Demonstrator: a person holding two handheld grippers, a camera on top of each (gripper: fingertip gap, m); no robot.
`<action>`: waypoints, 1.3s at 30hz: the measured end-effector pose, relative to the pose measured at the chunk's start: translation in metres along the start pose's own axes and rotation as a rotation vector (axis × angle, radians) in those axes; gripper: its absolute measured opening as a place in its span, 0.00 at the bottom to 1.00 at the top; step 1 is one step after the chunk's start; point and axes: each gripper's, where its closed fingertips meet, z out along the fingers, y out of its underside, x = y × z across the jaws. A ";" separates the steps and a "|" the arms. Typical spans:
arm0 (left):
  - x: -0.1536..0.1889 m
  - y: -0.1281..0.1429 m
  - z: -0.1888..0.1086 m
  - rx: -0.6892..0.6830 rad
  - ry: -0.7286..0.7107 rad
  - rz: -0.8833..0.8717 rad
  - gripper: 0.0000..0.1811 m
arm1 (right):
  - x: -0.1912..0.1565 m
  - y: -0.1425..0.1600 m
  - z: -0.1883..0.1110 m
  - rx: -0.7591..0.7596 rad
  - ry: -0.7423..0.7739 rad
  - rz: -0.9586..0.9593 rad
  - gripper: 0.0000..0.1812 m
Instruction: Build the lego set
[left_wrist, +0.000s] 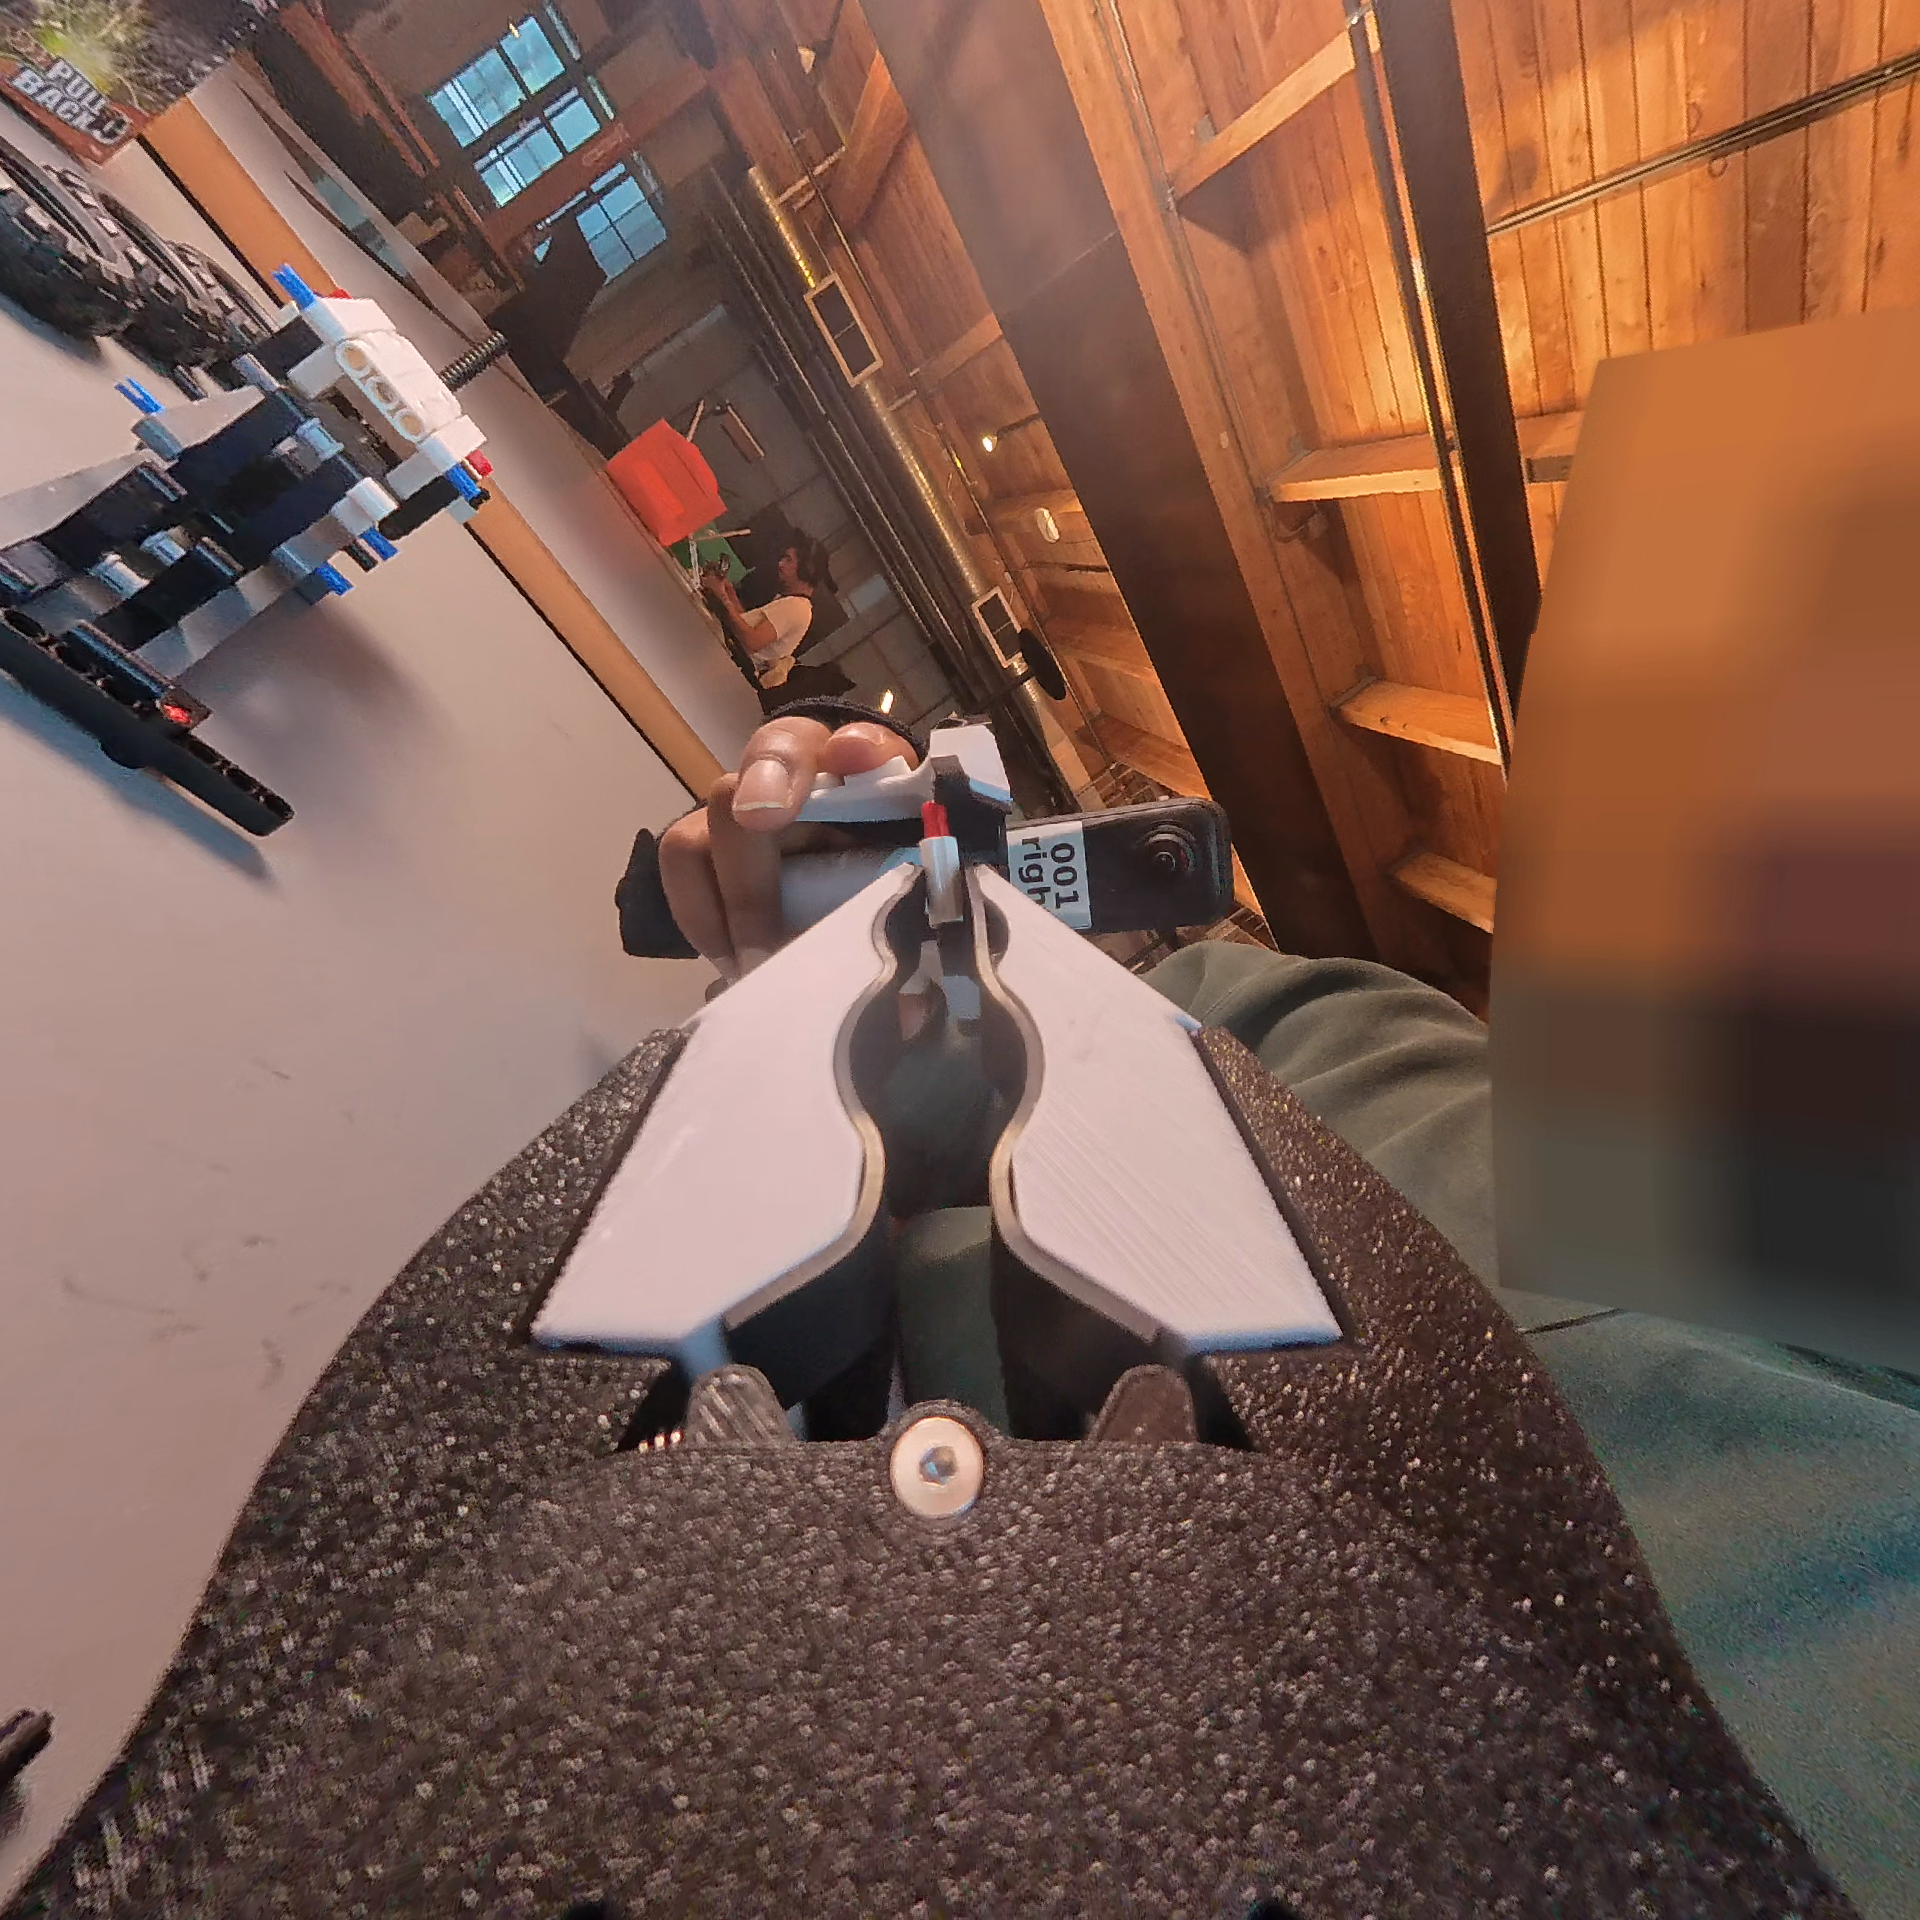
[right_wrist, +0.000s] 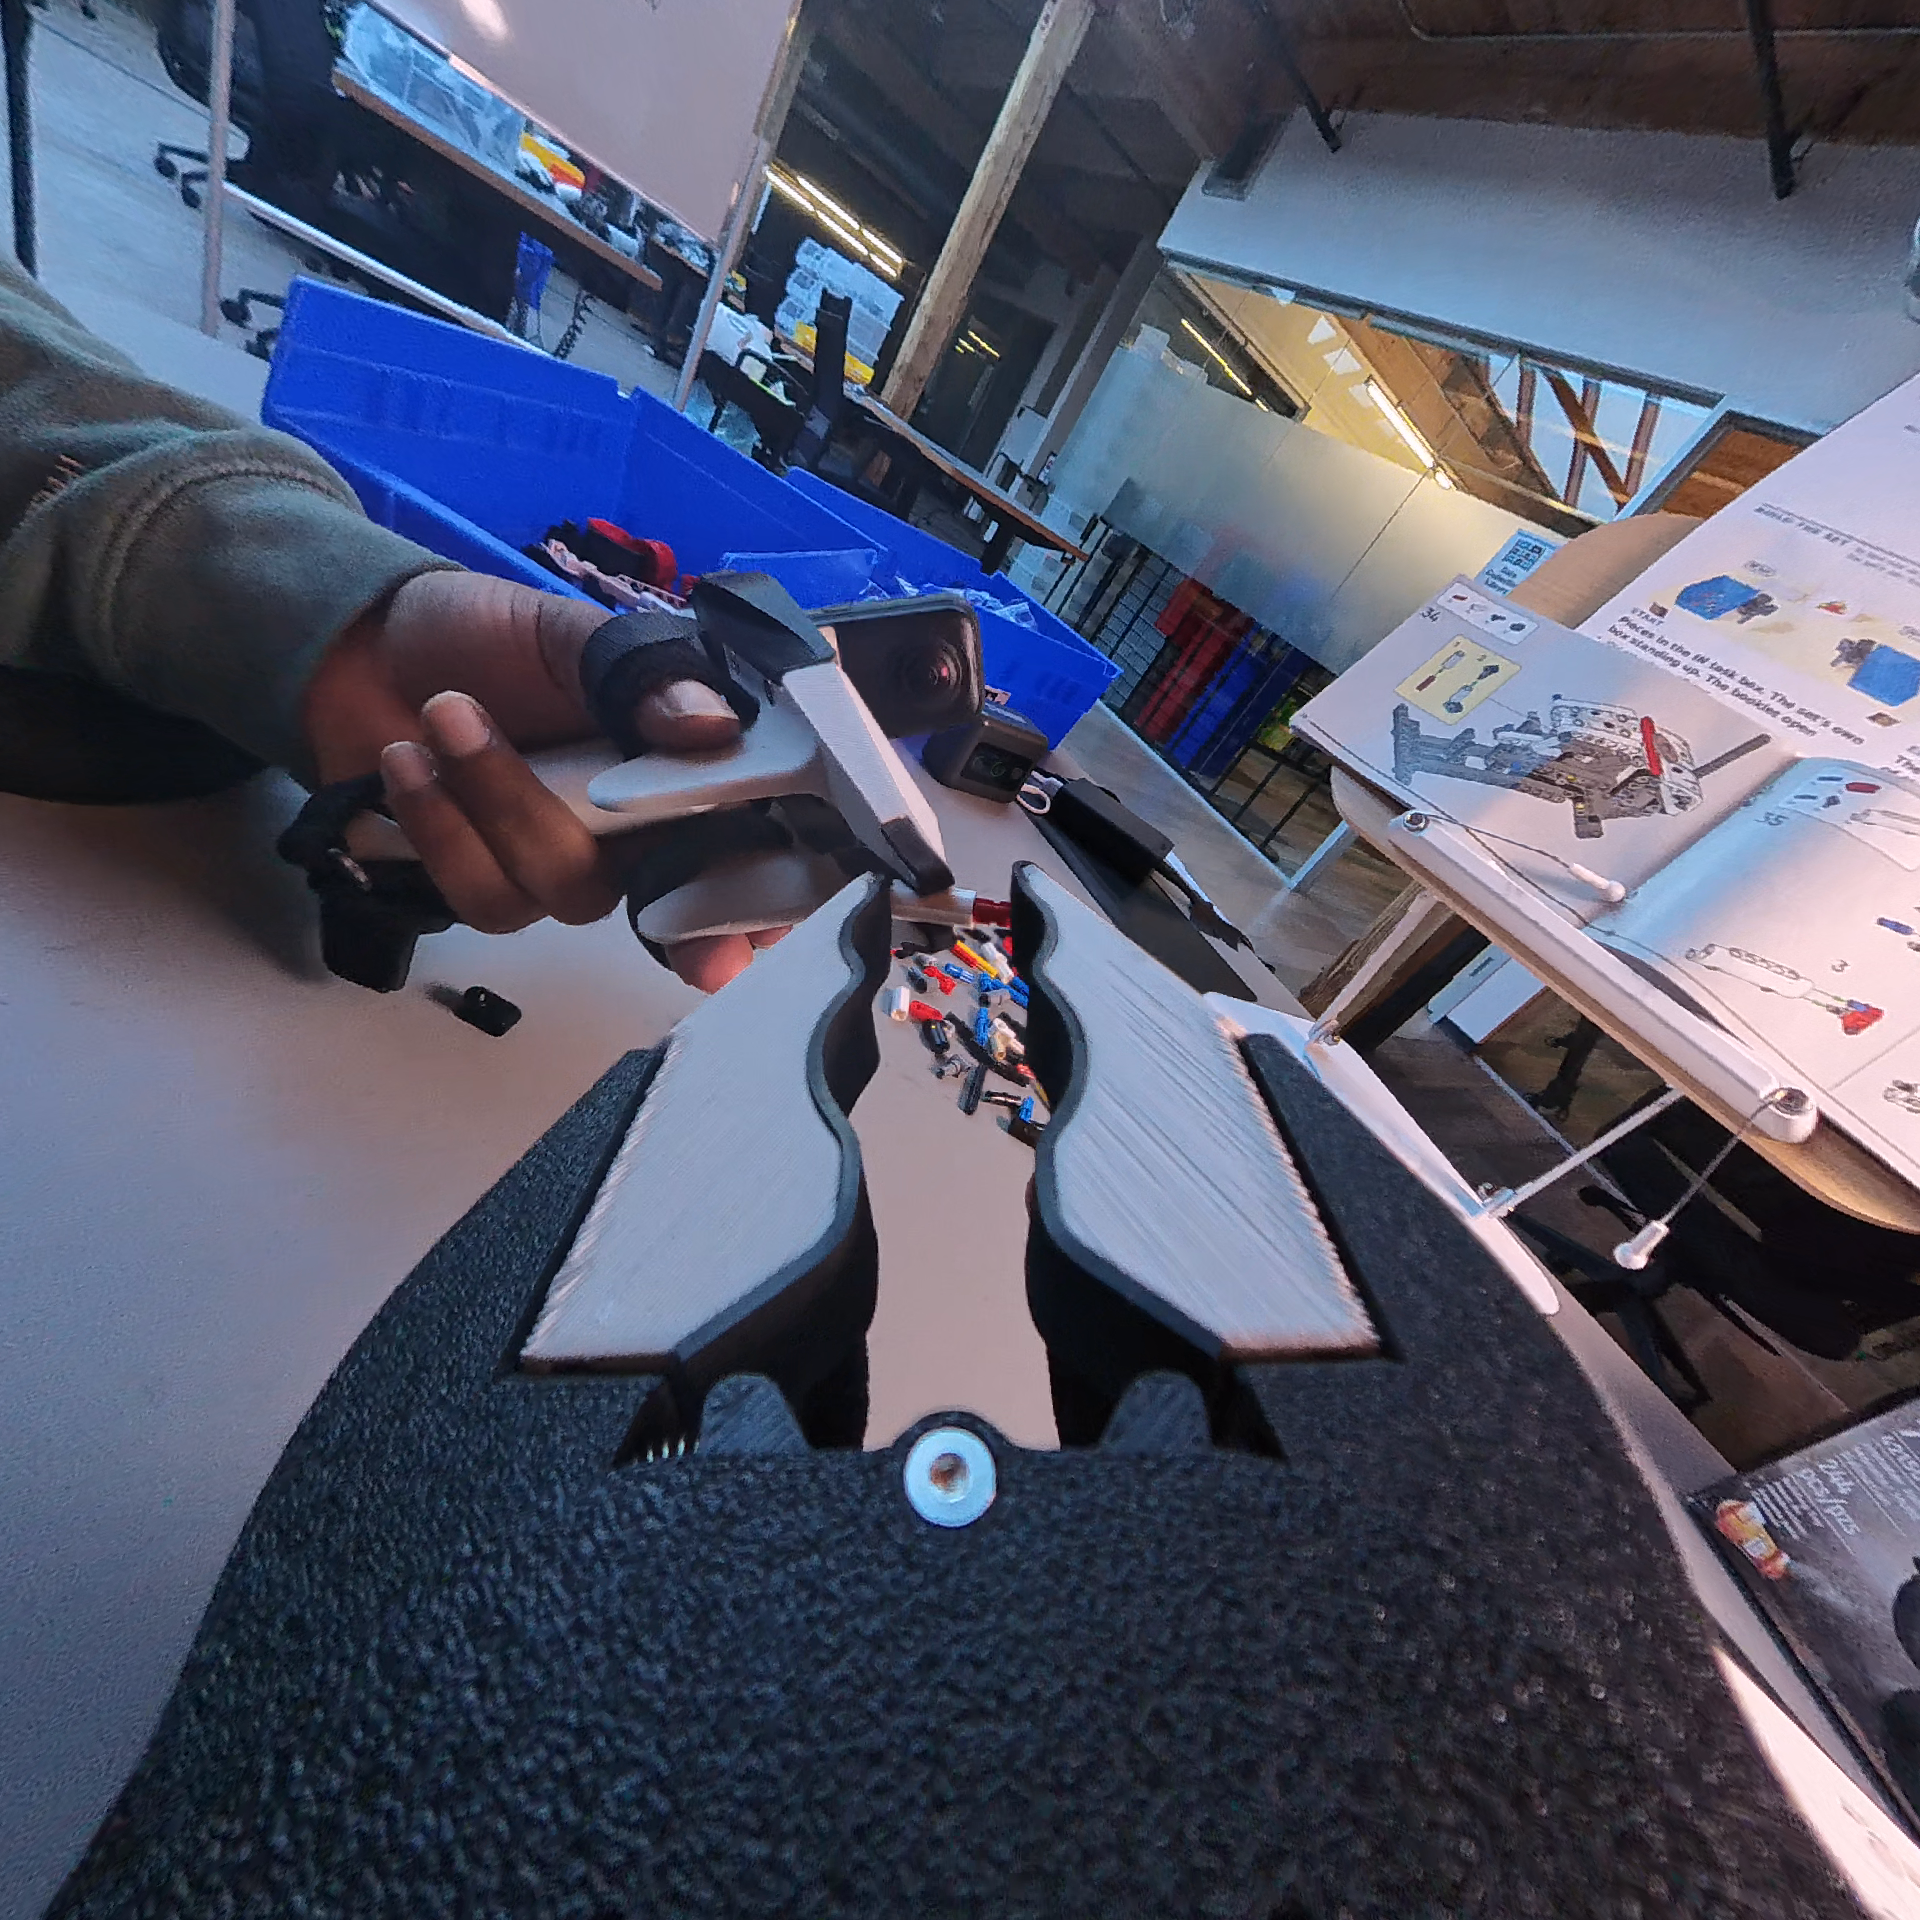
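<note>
My left gripper (left_wrist: 940, 885) is shut on a small white-grey Lego piece (left_wrist: 941, 868) with a red pin end (left_wrist: 933, 821), held up in the air. In the right wrist view the left gripper (right_wrist: 921, 879) comes in from the left with that piece (right_wrist: 935, 911), and its red end (right_wrist: 987, 914) sits between my right gripper's tips. My right gripper (right_wrist: 948, 883) is open and holds nothing. The part-built black, white and blue model (left_wrist: 312, 468) stands on the table at far left. A pile of small loose pieces (right_wrist: 977, 1023) lies on the table under the right gripper.
Black tyres (left_wrist: 83, 260) and a long black beam (left_wrist: 156, 717) lie near the model. Blue bins (right_wrist: 623, 488) stand at the back. An open instruction booklet (right_wrist: 1621, 748) rests on a white stand at right. A small black piece (right_wrist: 483, 1008) lies on the table at left. Less than 4 cm separates the two grippers' tips. From either gripper's tips it is about 15 cm to the long black beam (left_wrist: 156, 717).
</note>
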 end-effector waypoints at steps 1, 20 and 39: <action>0.000 0.000 0.000 0.004 -0.002 0.002 0.04 | 0.000 0.000 0.000 -0.002 0.004 -0.009 0.12; 0.016 -0.009 0.003 0.045 0.021 0.089 0.04 | 0.009 -0.016 0.002 0.005 0.090 -0.051 0.14; -0.067 0.012 -0.066 -0.600 -0.704 0.798 0.04 | -0.014 0.036 -0.001 -0.168 -0.156 0.191 0.18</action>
